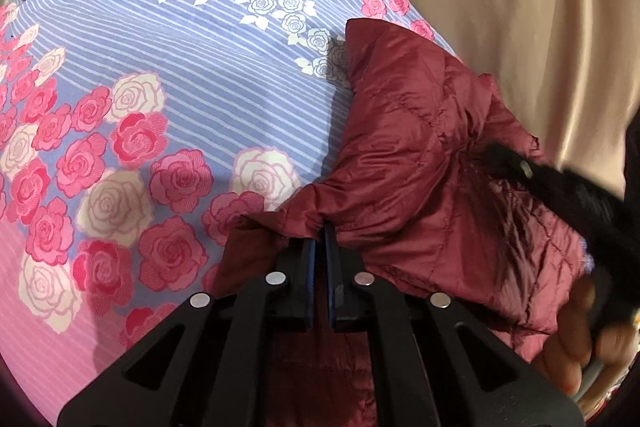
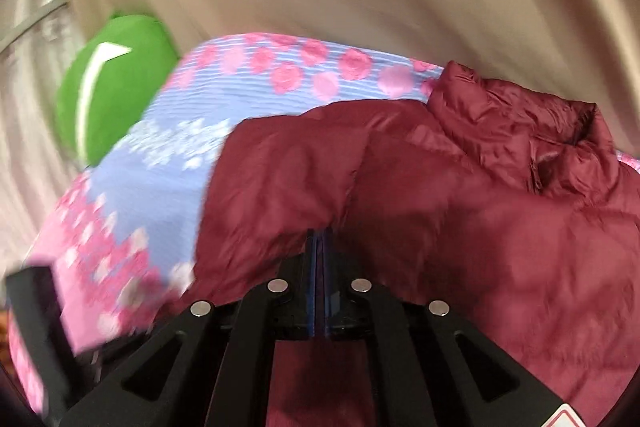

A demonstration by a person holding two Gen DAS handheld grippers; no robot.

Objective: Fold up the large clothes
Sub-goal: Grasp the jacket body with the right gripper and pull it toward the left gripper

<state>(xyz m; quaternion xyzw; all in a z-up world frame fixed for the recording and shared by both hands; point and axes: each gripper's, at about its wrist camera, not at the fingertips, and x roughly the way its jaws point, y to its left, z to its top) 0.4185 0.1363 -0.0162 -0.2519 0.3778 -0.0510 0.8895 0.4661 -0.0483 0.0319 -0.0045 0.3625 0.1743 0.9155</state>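
Observation:
A maroon quilted jacket (image 1: 420, 163) lies on a bed with a rose-patterned striped sheet (image 1: 168, 75). In the left wrist view my left gripper (image 1: 320, 233) is shut on a gathered edge of the jacket, and the fabric puckers at the blue pads. A blurred black shape at the right edge, with a hand (image 1: 576, 343) below it, is the other gripper's side. In the right wrist view my right gripper (image 2: 319, 237) is shut on a fold of the jacket (image 2: 480, 219), whose collar (image 2: 560, 135) lies to the far right. This view is motion-blurred.
A green cushion (image 2: 116, 83) sits at the far left corner of the bed. A beige curtain (image 1: 520, 7) hangs behind the bed. The sheet (image 2: 168, 179) left of the jacket is bare. A blurred black object (image 2: 36, 311) stands at the lower left.

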